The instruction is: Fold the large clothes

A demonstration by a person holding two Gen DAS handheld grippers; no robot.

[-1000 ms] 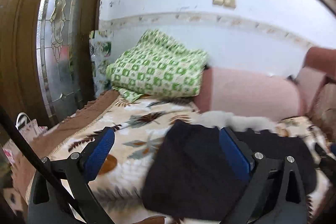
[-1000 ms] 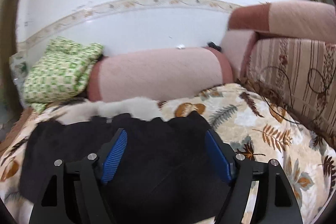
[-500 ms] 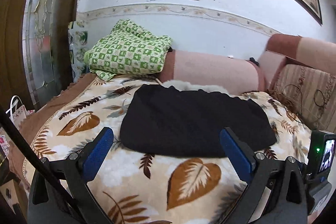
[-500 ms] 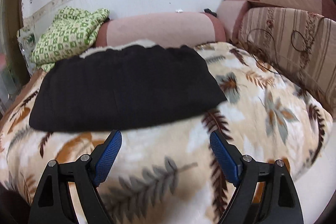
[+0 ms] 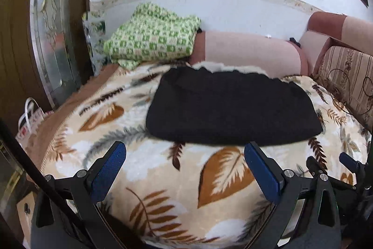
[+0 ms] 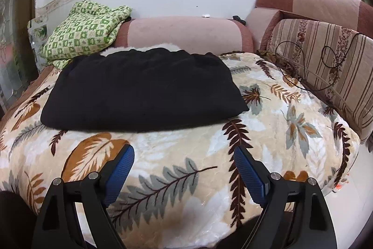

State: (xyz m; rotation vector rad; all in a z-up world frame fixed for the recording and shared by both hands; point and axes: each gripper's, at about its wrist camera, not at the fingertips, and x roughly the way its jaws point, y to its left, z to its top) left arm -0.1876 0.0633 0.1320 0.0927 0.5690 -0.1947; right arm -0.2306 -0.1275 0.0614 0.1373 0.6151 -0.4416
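Two pairs of tongs hang over the near edge of a leaf-patterned blanket [image 6: 291,109], both released and grasping nothing: the left tongs [image 5: 185,169] and the right tongs [image 6: 184,169], whose jaws have just been opening with nothing between them. The black garment [image 6: 144,92] lies folded flat on the blanket, well apart from both, just before a pink bolster [image 6: 184,35], beside a green checked blanket [image 6: 86,32].

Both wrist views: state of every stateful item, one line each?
black garment: folded flat on the blanket, white trim at the far edge
leaf blanket: spread over the sofa seat
green checked cloth: bunched on the bolster
left claw: open, empty
right claw: open, empty
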